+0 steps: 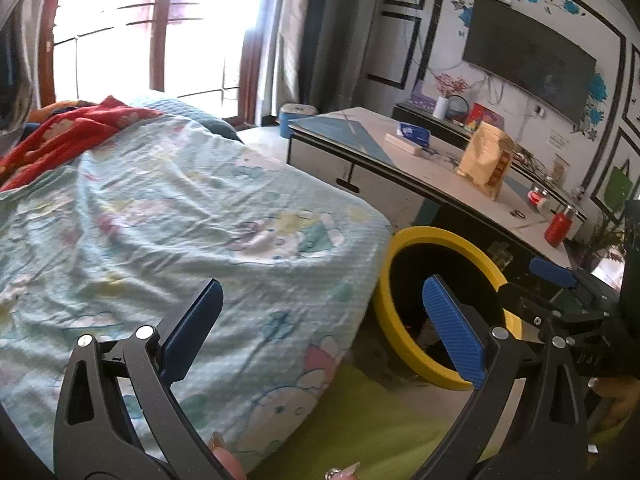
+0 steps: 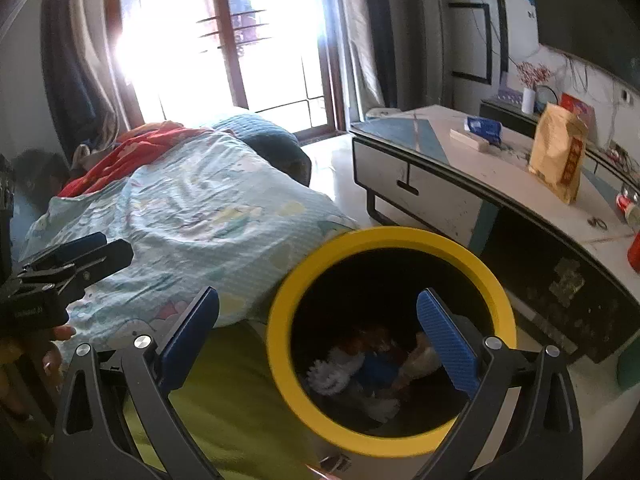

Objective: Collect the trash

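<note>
A black trash bin with a yellow rim point(image 2: 280, 344) stands on the floor between the bed and a low table. It holds crumpled white, blue and orange trash point(image 2: 360, 364). My right gripper point(image 2: 320, 332) is open and empty, right above the bin's mouth. My left gripper point(image 1: 320, 324) is open and empty, over the bed's edge, left of the bin point(image 1: 384, 320). The right gripper also shows in the left wrist view point(image 1: 552, 276), and the left gripper in the right wrist view point(image 2: 88, 256).
A bed with a pale blue cartoon blanket point(image 1: 180, 200) and a red cloth point(image 1: 72, 128) fills the left. The low table point(image 2: 500, 176) carries a yellow bag point(image 2: 558, 152), a white box point(image 2: 470, 138) and a red bottle point(image 1: 558, 226). Lime-green fabric point(image 2: 224, 400) lies below.
</note>
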`<action>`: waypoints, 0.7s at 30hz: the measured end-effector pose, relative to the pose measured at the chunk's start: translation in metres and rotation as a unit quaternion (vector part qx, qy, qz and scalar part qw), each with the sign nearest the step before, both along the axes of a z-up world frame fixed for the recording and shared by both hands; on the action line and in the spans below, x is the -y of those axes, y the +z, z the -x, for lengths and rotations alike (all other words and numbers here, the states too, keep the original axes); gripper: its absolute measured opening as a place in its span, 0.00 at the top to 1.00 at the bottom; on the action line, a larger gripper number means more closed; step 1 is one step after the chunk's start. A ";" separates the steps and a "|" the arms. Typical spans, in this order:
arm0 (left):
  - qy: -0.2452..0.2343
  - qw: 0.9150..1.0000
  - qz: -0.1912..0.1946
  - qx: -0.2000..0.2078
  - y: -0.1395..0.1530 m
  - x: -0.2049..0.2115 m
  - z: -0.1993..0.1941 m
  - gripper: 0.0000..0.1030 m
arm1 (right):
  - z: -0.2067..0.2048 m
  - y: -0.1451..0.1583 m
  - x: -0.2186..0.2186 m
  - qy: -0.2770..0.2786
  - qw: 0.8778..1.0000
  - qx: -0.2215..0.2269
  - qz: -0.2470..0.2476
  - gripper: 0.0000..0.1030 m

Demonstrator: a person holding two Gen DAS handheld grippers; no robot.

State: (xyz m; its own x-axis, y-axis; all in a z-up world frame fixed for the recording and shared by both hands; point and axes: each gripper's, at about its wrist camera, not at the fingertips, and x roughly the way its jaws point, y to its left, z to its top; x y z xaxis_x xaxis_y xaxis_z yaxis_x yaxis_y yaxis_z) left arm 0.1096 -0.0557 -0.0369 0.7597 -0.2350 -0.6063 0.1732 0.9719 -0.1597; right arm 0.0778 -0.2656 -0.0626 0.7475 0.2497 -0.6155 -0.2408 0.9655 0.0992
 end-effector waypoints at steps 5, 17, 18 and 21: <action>0.026 0.999 -0.018 0.025 0.006 -0.018 0.014 0.11 | 0.005 0.007 -0.022 0.004 1.000 0.029 0.013 0.06; 0.044 0.991 -0.043 0.118 0.020 -0.038 0.062 0.11 | 0.040 0.038 -0.041 -0.008 0.986 0.167 0.012 0.06; 0.044 0.990 -0.044 0.125 0.020 -0.040 0.066 0.11 | 0.044 0.040 -0.040 -0.012 0.984 0.178 0.007 0.06; 0.053 0.989 -0.039 0.133 0.022 -0.044 0.071 0.11 | 0.052 0.046 -0.035 -0.021 0.978 0.208 -0.011 0.06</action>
State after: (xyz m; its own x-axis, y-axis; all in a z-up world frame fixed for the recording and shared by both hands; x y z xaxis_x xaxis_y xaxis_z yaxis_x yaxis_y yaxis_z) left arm 0.0385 -0.0117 -0.0148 0.9123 -0.1068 -0.3954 0.0962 0.9943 -0.0464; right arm 0.0262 -0.2307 -0.0169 0.9420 0.2236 -0.2505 -0.2255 0.9740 0.0212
